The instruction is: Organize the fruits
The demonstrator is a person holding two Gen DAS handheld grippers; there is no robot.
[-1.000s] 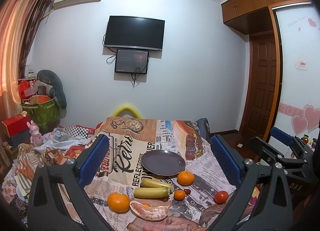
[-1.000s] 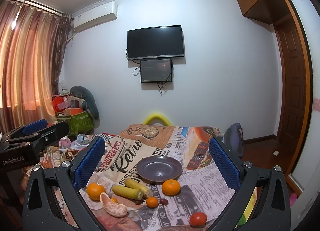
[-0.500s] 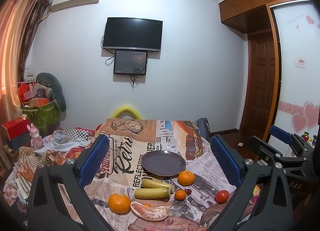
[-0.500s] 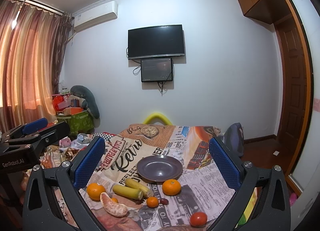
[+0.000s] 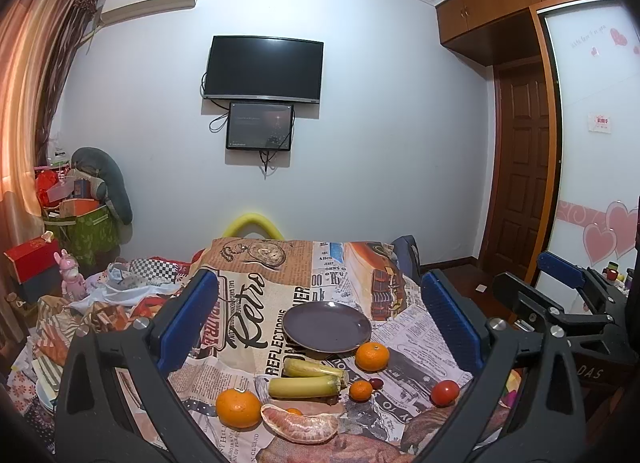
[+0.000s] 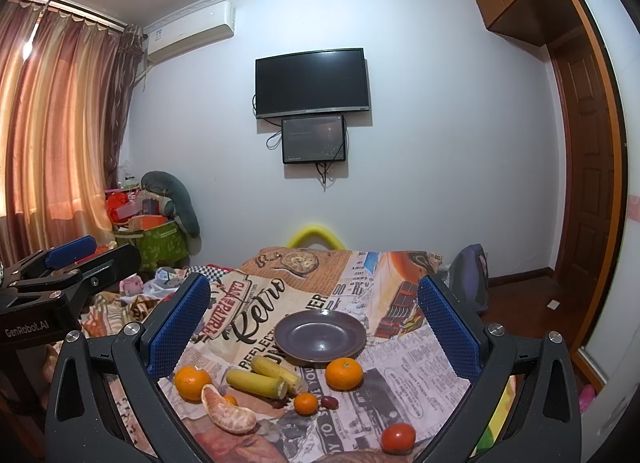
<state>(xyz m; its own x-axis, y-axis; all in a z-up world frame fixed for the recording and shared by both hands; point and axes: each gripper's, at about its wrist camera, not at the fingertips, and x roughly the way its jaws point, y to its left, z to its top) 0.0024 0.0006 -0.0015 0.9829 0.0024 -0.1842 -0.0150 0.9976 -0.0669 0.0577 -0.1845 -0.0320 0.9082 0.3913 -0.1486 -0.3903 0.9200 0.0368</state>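
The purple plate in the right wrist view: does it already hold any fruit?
No, the purple plate is bare; the nearest orange sits on the cloth beside it.

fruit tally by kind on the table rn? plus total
Round orange citrus fruits: 4, large, large, small, and a tiny one half hidden behind the wedge
Yellow bananas: 2
Peeled pomelo wedge: 1
Red tomato: 1
Dark red grape-like fruit: 1
Total: 9, none on the dark round plate yet

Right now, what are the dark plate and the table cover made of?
The plate looks like glazed ceramic: smooth, with a soft sheen, though it could be plastic. The table cover seems thin printed cloth or oilcloth, since it wrinkles and drapes.
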